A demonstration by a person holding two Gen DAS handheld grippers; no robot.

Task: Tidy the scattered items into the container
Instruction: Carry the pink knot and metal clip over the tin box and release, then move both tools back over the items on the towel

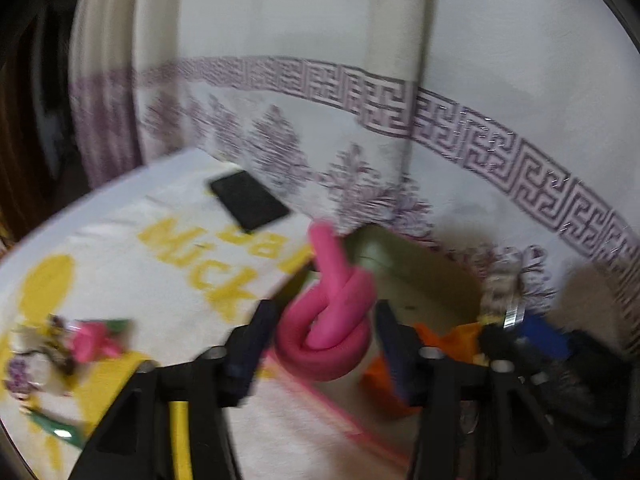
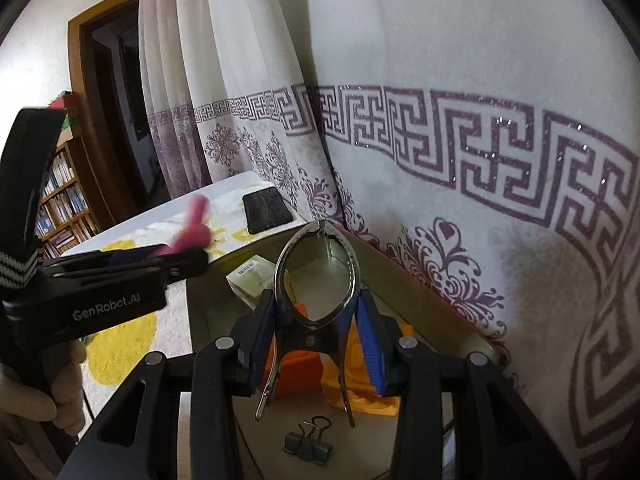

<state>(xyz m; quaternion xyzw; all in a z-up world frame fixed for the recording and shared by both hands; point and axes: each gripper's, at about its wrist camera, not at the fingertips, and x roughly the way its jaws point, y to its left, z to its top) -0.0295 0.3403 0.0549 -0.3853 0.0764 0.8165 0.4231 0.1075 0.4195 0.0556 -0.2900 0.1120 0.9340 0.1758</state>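
Both wrist views face the container point(image 1: 420, 276) closely.

Left hand-held gripper point(image 1: 320, 344) jaws spread, angled down; right hand-held gripper point(image 2: 316, 328) clamped, angled down.

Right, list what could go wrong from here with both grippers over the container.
1. The pink knotted tube sits loose between the open left gripper near the container's rim; it may land on the towel instead.
2. The right gripper pinches the metal clamp only by its handles; it could slip or swing.
3. The grippers are close and could collide.
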